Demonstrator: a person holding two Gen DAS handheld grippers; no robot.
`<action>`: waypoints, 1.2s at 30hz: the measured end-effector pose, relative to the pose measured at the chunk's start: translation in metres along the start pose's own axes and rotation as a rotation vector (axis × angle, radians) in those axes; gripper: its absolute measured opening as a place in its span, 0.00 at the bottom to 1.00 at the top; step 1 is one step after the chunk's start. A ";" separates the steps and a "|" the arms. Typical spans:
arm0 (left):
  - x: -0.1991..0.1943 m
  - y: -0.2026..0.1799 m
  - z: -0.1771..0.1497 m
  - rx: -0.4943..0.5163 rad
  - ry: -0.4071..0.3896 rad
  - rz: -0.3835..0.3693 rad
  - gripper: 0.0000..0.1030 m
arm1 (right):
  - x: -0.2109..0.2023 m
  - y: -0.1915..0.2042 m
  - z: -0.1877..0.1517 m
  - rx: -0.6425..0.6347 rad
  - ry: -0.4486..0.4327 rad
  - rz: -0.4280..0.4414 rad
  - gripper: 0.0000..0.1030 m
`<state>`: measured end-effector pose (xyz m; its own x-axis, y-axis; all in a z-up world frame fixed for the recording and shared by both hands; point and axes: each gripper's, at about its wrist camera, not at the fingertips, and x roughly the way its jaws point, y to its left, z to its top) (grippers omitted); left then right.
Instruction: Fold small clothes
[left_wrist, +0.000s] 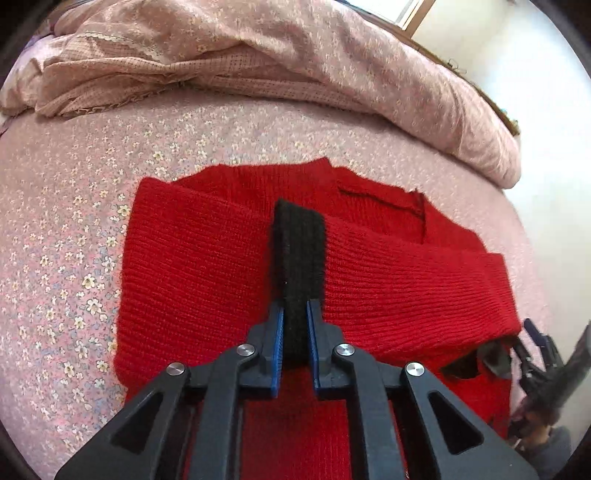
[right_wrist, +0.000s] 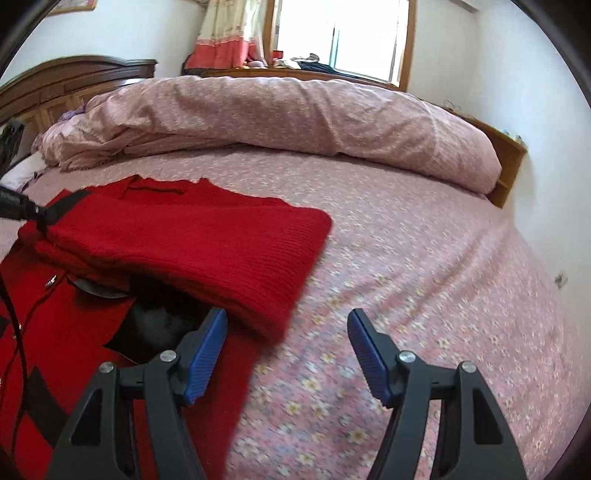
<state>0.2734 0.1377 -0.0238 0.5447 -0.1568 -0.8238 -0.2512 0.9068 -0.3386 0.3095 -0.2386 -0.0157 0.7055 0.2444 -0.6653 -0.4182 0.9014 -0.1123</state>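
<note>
A red knitted sweater (left_wrist: 207, 273) lies on the bed, with a red sleeve folded across its body. My left gripper (left_wrist: 295, 314) is shut on the sleeve's black cuff (left_wrist: 300, 243) and holds it over the middle of the sweater. In the right wrist view the sweater (right_wrist: 207, 240) lies at the left, with the left gripper (right_wrist: 22, 210) holding the cuff at the far left. My right gripper (right_wrist: 288, 321) is open and empty, low at the sweater's right edge, its left finger (right_wrist: 207, 350) over the red knit.
The bed has a pink floral sheet (right_wrist: 424, 295). A rolled pink quilt (right_wrist: 295, 122) lies along the far side. A dark wooden headboard (right_wrist: 55, 85) stands at the left, and a window (right_wrist: 340, 37) is behind.
</note>
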 end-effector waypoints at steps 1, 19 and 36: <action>-0.003 -0.001 -0.001 -0.001 -0.006 -0.008 0.05 | 0.002 0.003 0.001 -0.012 0.000 -0.009 0.61; -0.012 0.004 -0.026 0.037 0.006 0.079 0.12 | 0.003 -0.005 -0.013 0.048 0.082 -0.101 0.55; -0.077 0.066 -0.147 0.015 0.028 0.029 0.28 | -0.056 -0.041 -0.114 0.664 0.025 0.510 0.80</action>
<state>0.0976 0.1523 -0.0492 0.5144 -0.1407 -0.8459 -0.2547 0.9169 -0.3073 0.2222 -0.3299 -0.0583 0.5052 0.6781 -0.5338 -0.2529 0.7077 0.6597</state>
